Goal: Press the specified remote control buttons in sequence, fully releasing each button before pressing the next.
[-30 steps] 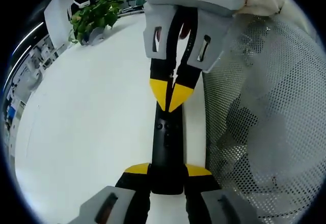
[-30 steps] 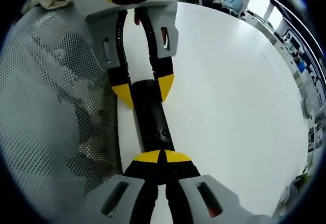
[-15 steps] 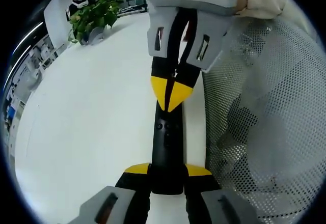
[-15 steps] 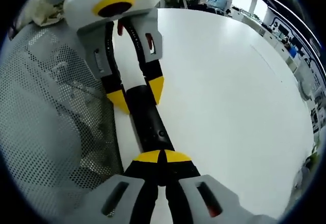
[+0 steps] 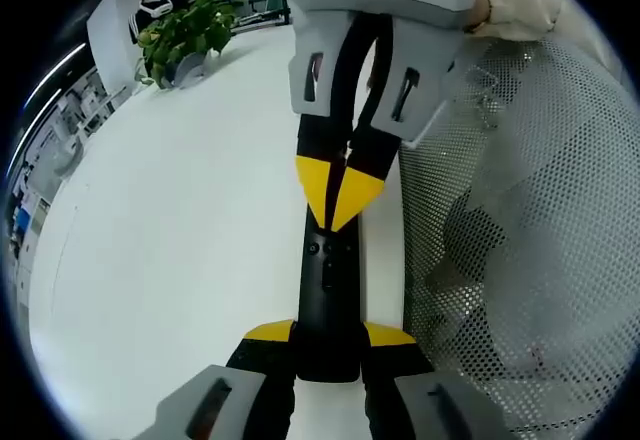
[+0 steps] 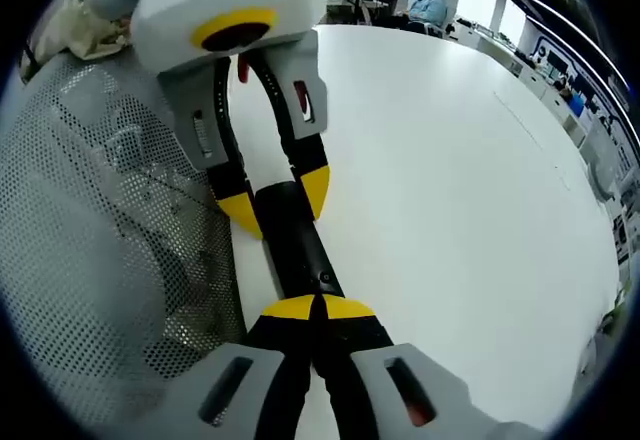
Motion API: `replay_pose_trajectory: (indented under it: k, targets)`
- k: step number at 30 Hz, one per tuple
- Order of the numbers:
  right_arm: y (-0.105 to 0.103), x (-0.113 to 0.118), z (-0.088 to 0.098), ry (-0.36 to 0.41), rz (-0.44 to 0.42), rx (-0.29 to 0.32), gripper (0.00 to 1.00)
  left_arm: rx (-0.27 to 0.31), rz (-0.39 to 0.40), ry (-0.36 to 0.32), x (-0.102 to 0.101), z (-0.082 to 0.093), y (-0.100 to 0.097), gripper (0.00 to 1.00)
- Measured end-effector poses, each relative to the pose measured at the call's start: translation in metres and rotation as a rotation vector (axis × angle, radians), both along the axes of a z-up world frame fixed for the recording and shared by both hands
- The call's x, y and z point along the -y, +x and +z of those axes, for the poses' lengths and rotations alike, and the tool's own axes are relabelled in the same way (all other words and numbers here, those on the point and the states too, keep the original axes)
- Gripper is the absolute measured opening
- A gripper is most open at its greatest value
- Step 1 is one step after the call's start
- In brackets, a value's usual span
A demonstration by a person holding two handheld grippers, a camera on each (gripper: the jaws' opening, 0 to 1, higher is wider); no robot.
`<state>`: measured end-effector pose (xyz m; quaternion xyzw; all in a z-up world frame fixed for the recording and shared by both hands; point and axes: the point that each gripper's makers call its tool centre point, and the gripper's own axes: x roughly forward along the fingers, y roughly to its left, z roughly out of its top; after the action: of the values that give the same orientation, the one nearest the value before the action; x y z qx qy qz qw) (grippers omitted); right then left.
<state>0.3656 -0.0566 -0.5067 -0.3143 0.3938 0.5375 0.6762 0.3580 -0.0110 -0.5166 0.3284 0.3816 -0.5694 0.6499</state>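
L gripper (image 5: 327, 345) pinches the near end of the black remote (image 5: 328, 290) between its yellow-tipped jaws; remote lies lengthwise along the white table (image 5: 180, 240), close to the table edge that borders the mesh. R gripper (image 5: 338, 188) comes in from the far side in the left gripper view, yellow tips pressed together into a point, resting on the remote's far part just past the small round buttons (image 5: 327, 250). Whether it's actually pushing a button: can't tell.

Right gripper view: R gripper (image 6: 315, 309) tips pressed together, sitting on top of the remote (image 6: 297, 250), with one small button (image 6: 324, 279) just ahead of them. Opposite, the L gripper (image 6: 272, 200) has jaws spread around the remote's other end, gripping its sides.

Beside the remote, off the table edge: white perforated mesh (image 5: 520, 220), chair-back-like, w/ grey shapes dimly seen through it. A pale sleeve (image 5: 515, 0) sits above the mesh.

Table is plain white, glossy, wide, w/ bare surface running to the far edge. At the far corner in the left gripper view, a green potted plant (image 5: 185, 35). Beyond: office room, windows and shelving along the wall (image 5: 60, 130). Right gripper view far end: a seated person (image 6: 430, 0) past the table, bright windows (image 6: 560, 60) along the side.
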Motion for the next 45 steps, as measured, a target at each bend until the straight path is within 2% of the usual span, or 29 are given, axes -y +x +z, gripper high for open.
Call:
replay_pose_trajectory:
  k: [18, 23, 25, 26, 32, 35, 40, 45]
  targets:
    - [0.000, 0.001, -0.001, 0.000, 0.014, 0.018, 0.00, 0.001, -0.006, 0.004, 0.000, 0.000, 0.000, 0.25]
    - [0.001, 0.001, -0.001, 0.023, -0.002, -0.004, 0.00, 0.000, -0.005, 0.004, 0.000, -0.001, 0.000, 0.25]
    - [0.000, 0.001, 0.000, 0.025, 0.016, 0.002, 0.00, 0.000, -0.005, 0.003, 0.000, -0.001, 0.000, 0.25]
    - [0.000, 0.000, 0.000, 0.017, 0.056, 0.019, 0.00, 0.000, -0.004, 0.003, 0.000, -0.001, 0.000, 0.25]
    - [0.000, 0.004, 0.000, 0.036, 0.065, -0.010, 0.01, 0.006, -0.017, -0.001, 0.000, -0.001, 0.000, 0.25]
    - [0.003, 0.011, 0.000, 0.025, 0.060, 0.002, 0.06, 0.005, -0.025, -0.003, 0.000, 0.000, 0.000, 0.25]
    - [0.002, 0.019, 0.001, 0.033, 0.061, -0.023, 0.04, 0.004, -0.039, -0.021, -0.001, 0.000, -0.001, 0.25]
    - [0.000, 0.017, 0.000, 0.036, 0.098, -0.018, 0.04, 0.004, -0.047, -0.031, 0.000, 0.000, -0.001, 0.25]
